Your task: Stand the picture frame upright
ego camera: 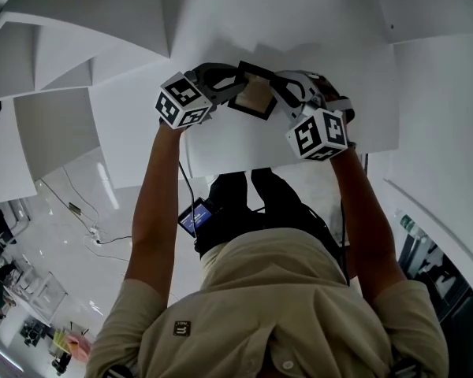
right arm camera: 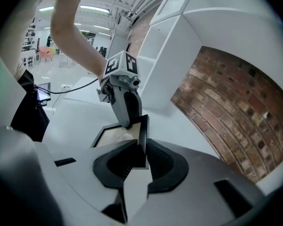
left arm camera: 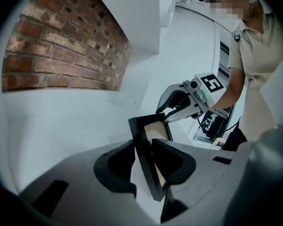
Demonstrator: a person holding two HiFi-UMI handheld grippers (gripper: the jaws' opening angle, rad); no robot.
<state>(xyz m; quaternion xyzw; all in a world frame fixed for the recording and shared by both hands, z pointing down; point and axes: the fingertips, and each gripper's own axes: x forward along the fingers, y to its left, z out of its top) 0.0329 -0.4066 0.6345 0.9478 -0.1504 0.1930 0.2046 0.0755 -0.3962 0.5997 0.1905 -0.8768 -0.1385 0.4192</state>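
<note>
A black picture frame (ego camera: 254, 101) with a tan inside is held tilted over the white table (ego camera: 244, 144), between my two grippers. My right gripper (ego camera: 281, 90) is shut on one edge of it. In the right gripper view that edge (right arm camera: 143, 128) stands squeezed between the pads of the right gripper (right arm camera: 142, 146). My left gripper (ego camera: 233, 85) is at the opposite side. In the left gripper view the frame (left arm camera: 148, 135) passes slantwise between the wide jaws of the left gripper (left arm camera: 144, 149), with a pale gap beside the left pad.
A brick-patterned panel (left arm camera: 61, 46) lines the white alcove behind the table. White shelf boxes (ego camera: 55, 124) stand to the left and a white wall panel (ego camera: 441, 85) to the right. Cables lie on the floor (ego camera: 79, 211) below.
</note>
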